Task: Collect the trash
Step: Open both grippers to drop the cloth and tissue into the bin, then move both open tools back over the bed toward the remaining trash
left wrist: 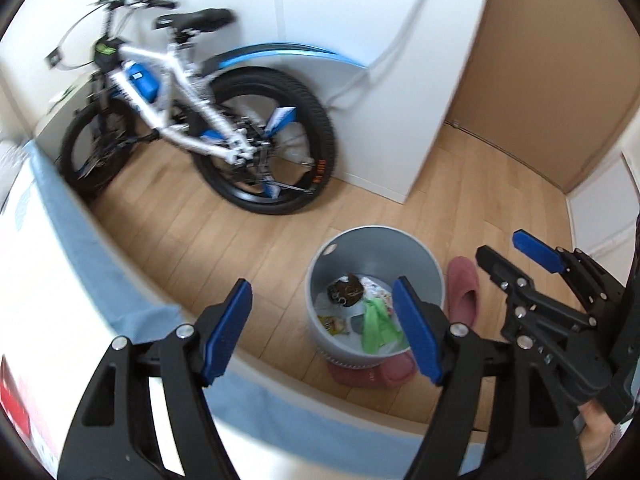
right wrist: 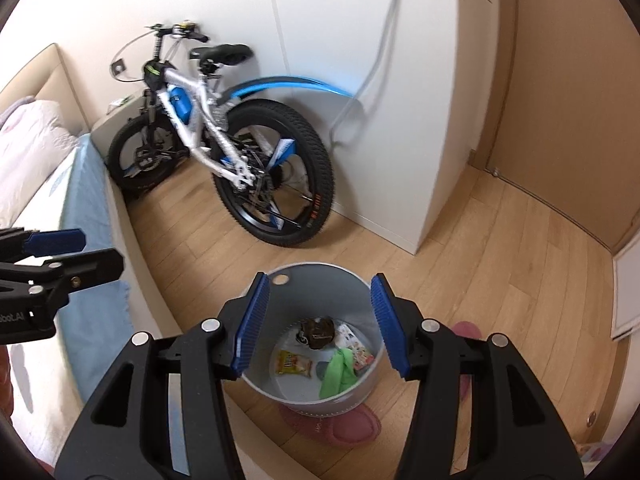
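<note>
Blue sheets cover the bed (right wrist: 86, 200) at left, with the left gripper (left wrist: 322, 328) above its edge, jaws spread and empty. Right of it, a grey bin (right wrist: 352, 292) on the wooden floor (right wrist: 500, 280) holds trash (right wrist: 294, 362), a green scrap and a snack bag. Directly above the bin, the right gripper (right wrist: 318, 322) gapes empty.

We look down from both wrist cameras, past our spread fingers, at the grey bin (left wrist: 374, 292) (right wrist: 316, 344) on the wood floor. Our right view sits nearer, directly above it; both share the bicycle (left wrist: 192, 108) (right wrist: 224, 148) ahead.
</note>
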Demonstrator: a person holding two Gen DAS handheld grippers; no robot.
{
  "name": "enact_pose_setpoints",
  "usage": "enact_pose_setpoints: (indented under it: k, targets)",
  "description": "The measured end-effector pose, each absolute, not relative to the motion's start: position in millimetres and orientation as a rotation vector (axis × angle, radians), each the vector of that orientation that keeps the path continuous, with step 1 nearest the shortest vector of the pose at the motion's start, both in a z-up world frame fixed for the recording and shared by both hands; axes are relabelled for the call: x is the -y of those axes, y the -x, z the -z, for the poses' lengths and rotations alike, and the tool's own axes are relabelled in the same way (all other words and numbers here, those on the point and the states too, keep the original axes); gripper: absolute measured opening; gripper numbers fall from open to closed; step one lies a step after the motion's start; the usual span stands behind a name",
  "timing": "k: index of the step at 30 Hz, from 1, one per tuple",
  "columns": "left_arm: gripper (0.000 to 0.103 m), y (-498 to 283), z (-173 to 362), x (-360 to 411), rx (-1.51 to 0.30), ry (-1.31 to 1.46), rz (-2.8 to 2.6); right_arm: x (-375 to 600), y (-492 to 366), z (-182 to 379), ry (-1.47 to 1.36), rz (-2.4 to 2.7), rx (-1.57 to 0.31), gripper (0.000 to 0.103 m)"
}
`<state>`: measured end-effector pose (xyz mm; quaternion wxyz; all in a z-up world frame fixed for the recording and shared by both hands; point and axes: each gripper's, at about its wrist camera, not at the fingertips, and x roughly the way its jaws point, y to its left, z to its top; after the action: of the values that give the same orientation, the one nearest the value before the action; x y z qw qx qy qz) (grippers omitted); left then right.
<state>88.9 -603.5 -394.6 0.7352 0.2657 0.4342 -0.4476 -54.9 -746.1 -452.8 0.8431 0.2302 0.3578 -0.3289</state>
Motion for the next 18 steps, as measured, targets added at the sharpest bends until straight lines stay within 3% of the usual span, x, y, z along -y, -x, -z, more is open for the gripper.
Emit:
enact_pose_setpoints:
  k: [9, 18]
  targets:
    - [0.073, -122.7, 355.0, 489.2, -0.961, -0.451, 0.784, 687.2, 11.2, 408.8, -0.358, 0.538, -0.762, 0.051]
    - [0.073, -136.5, 314.9, 359.1, -0.959, -0.286, 0.544, 589.1, -28.3, 330.9, -0.239, 0.287, -0.728, 0.053]
